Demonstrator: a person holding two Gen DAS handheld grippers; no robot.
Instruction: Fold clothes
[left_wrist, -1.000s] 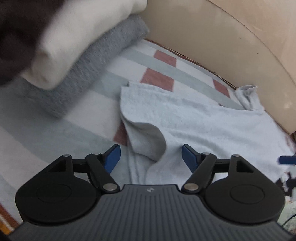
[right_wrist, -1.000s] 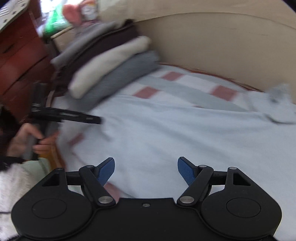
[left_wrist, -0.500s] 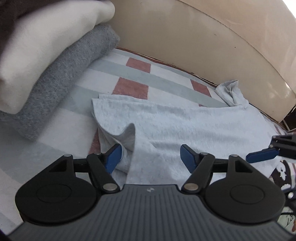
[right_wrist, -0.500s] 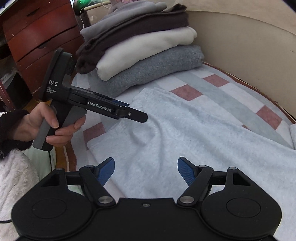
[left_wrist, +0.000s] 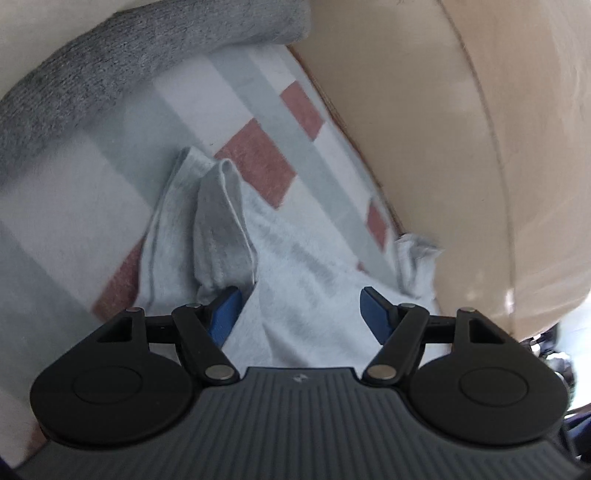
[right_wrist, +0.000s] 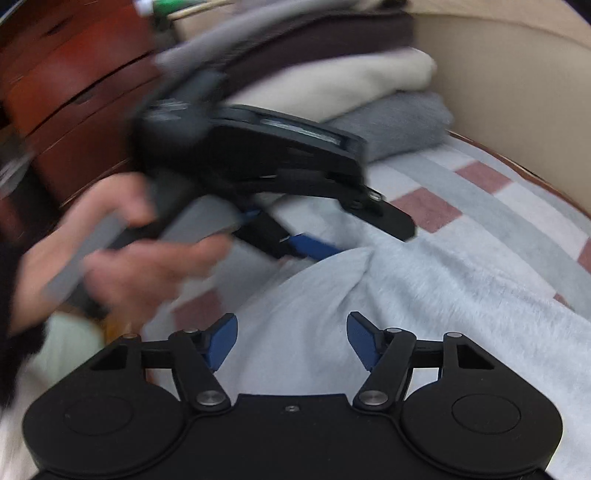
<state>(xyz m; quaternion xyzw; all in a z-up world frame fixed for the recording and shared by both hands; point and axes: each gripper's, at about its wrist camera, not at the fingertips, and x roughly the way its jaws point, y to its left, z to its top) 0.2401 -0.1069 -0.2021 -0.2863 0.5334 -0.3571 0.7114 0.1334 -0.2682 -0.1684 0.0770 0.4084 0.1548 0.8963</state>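
Both tongs stand spread with nothing between the pads: the left tongs (left_wrist: 300, 308) hover low over the pale grey garment (left_wrist: 295, 258), one blue fingertip (left_wrist: 225, 308) just beside its raised, bunched fold (left_wrist: 221, 221), while the right tongs (right_wrist: 288, 338) hang above the same cloth nearer the bed's edge. That garment lies rumpled on the checked bedspread (left_wrist: 258, 162), not yet folded as far as I can judge. Beyond it sits a stack of folded clothes (right_wrist: 369, 85) against the beige headboard (left_wrist: 461, 129), so that part looks finished; this piece remains.
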